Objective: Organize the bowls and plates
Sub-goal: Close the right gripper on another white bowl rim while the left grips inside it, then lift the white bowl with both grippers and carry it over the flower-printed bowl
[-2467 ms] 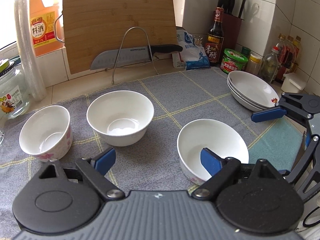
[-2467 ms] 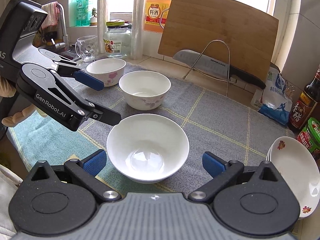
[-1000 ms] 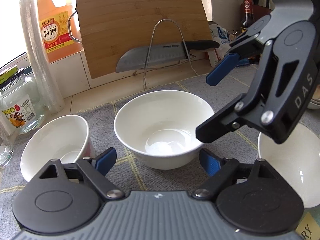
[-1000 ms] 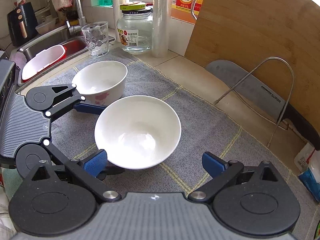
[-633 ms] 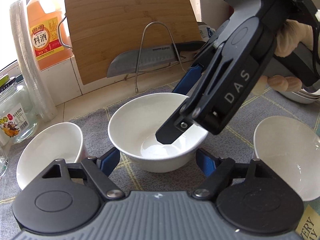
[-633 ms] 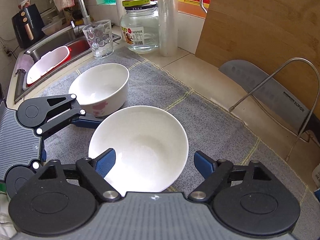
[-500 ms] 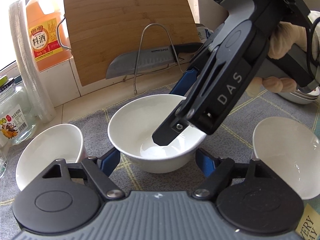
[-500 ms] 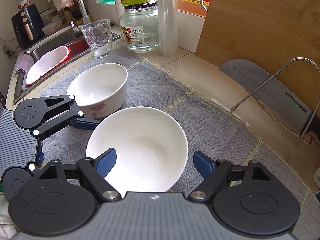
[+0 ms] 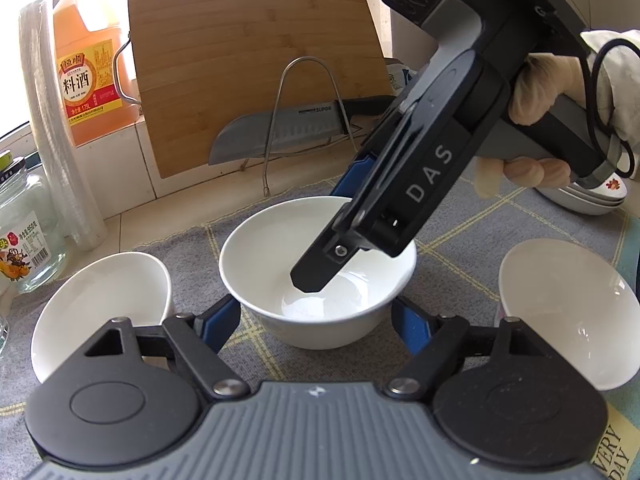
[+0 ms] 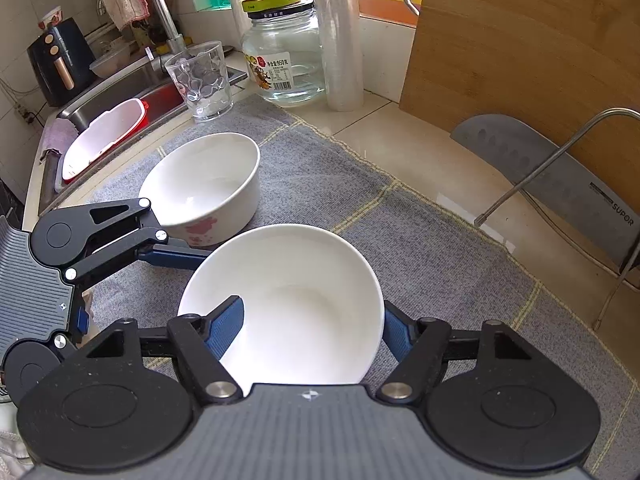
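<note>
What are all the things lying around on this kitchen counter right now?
Bowls: three, white, in a row on the cloth.
Plates: a stack, white, far right.
Cloth: one, grey checked, under the bowls.
Cutting board: one, wooden, against the wall.
Knife: one, steel, on a wire rack.
Cooking wine jug: one, orange.
Glass jar: one, clear.
Tumbler: one, clear, by the sink.
Left gripper: open around the middle bowl.
Right gripper: one finger inside that bowl, one outside.
</note>
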`<state>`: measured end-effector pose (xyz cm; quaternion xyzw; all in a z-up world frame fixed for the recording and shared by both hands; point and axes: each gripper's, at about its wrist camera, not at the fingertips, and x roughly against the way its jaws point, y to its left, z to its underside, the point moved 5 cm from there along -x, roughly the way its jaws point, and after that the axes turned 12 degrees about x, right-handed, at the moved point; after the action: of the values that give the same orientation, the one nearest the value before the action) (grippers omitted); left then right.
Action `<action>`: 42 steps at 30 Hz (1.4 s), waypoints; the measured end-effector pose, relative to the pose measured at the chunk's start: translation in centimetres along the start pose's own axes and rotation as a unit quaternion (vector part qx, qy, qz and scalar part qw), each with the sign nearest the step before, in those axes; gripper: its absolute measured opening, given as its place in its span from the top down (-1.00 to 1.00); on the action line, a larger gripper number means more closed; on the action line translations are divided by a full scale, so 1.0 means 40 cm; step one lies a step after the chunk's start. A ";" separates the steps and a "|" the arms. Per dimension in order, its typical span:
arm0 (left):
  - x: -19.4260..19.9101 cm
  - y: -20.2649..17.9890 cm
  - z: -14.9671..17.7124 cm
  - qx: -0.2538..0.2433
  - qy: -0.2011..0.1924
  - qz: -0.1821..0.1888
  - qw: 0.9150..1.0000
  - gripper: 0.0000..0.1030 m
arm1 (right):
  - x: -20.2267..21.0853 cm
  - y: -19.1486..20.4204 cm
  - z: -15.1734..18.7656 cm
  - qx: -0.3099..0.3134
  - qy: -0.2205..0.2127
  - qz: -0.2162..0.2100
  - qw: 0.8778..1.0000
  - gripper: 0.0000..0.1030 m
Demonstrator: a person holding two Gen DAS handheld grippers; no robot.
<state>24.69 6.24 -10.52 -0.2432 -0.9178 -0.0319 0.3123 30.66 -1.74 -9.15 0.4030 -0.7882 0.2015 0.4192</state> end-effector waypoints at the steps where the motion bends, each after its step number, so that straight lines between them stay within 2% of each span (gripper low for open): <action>1: -0.001 0.000 -0.001 0.000 0.000 0.000 1.000 -0.60 | 0.000 0.000 0.000 0.000 0.000 0.000 1.000 -0.51; 11: 0.010 0.002 -0.014 -0.007 0.006 0.001 1.000 -0.59 | 0.013 0.005 -0.003 -0.004 -0.001 -0.001 1.000 -0.51; 27: 0.116 -0.046 -0.054 -0.035 0.009 0.004 0.999 -0.59 | 0.138 0.070 -0.006 -0.014 -0.033 -0.004 0.999 -0.51; 42: 0.211 -0.147 -0.047 -0.049 0.014 0.050 0.997 -0.60 | 0.263 0.143 0.080 -0.028 -0.038 0.024 0.999 -0.51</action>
<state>17.22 4.27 -3.49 -0.3035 -0.8973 -0.0647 0.3140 21.05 -5.33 -2.21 0.3799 -0.8183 0.1740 0.3948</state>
